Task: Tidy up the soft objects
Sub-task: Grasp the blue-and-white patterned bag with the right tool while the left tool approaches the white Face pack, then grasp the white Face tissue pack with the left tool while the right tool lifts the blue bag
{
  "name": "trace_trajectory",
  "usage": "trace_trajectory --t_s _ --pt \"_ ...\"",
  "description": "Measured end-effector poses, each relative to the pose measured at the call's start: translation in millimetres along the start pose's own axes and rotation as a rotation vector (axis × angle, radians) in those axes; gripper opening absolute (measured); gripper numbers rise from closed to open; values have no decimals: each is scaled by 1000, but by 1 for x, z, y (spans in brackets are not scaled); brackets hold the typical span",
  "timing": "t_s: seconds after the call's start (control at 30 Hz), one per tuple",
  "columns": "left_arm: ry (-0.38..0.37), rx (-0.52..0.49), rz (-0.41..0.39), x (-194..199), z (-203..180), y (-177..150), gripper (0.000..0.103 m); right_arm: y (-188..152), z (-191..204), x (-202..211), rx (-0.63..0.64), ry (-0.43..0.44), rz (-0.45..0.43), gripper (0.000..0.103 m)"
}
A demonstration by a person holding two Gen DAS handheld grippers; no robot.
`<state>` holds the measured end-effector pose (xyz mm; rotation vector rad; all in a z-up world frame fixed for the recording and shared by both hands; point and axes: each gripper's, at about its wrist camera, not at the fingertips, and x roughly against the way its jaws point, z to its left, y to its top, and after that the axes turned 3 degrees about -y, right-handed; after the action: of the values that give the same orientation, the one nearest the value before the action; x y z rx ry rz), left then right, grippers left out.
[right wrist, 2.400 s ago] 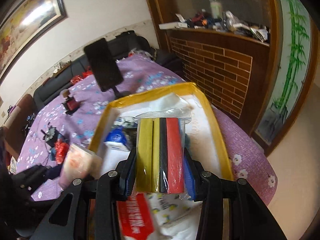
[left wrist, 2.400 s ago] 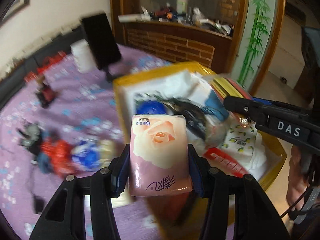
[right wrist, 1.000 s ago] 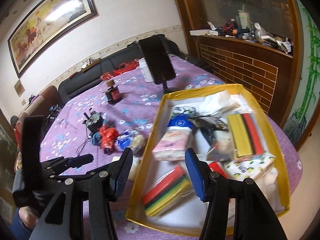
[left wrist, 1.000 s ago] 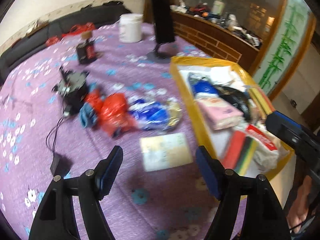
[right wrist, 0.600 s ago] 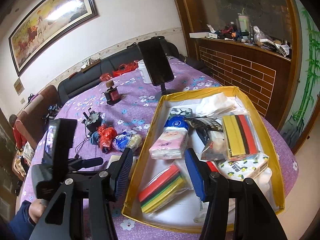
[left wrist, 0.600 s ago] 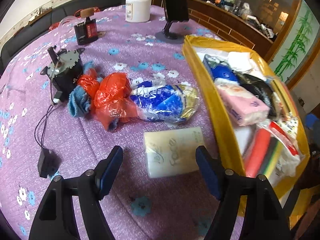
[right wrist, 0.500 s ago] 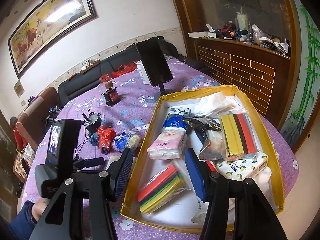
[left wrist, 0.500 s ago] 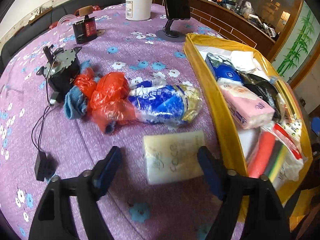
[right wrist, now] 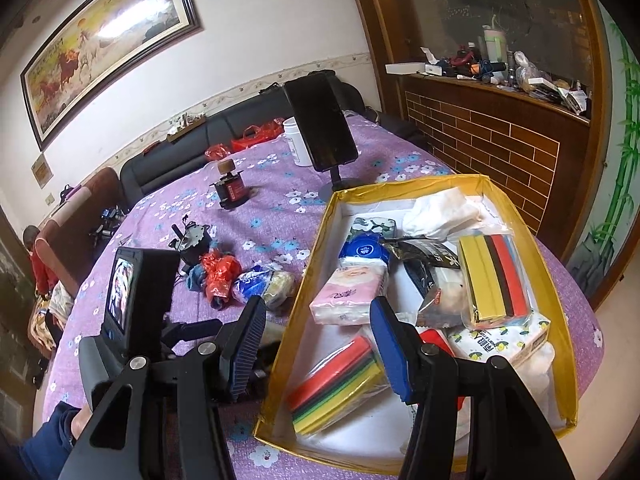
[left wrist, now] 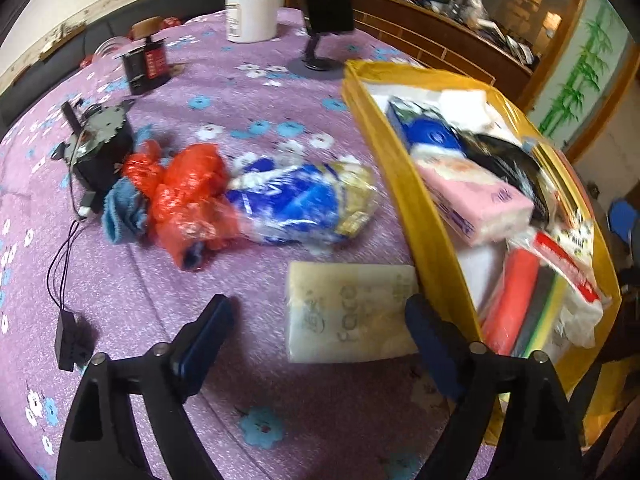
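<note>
A pale yellow tissue pack lies flat on the purple floral tablecloth, just left of the yellow box. My left gripper straddles it with its jaws opening; the pads stand clear of the pack, the right one close to its end. Behind it lie a blue-and-white bag, a red plastic bag and a blue cloth. My right gripper hovers open and empty over the yellow box's near left wall. Inside lie a pink tissue pack and striped sponge packs.
A phone on a stand and a white jar stand at the far side of the table. A black gadget with trailing wires and a small plug lie left. A brick counter rises behind the box.
The left gripper left the pink pack in the box, swung to the table and sank over the pale pack, its jaws widening. The right gripper released the striped pack, then stayed still.
</note>
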<state>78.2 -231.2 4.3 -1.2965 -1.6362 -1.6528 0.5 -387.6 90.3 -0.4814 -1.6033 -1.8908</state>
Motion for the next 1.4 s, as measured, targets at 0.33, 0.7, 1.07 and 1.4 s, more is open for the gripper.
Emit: trace_trajectory --t_s 0.33,0.7,1.07,1.4 --pt "-16 -9 -26 4 5 -4 72 1 6 -3 15 -3 11 59" --pt "26 50 -37 55 68 -64 68 15 39 -44 135 68 139 59" --pt "-60 -37 -101 83 63 -81 86 32 87 -170 433 56 377 59" --pt "-43 -107 -75 74 48 -77 86 21 84 -174 396 21 403 38"
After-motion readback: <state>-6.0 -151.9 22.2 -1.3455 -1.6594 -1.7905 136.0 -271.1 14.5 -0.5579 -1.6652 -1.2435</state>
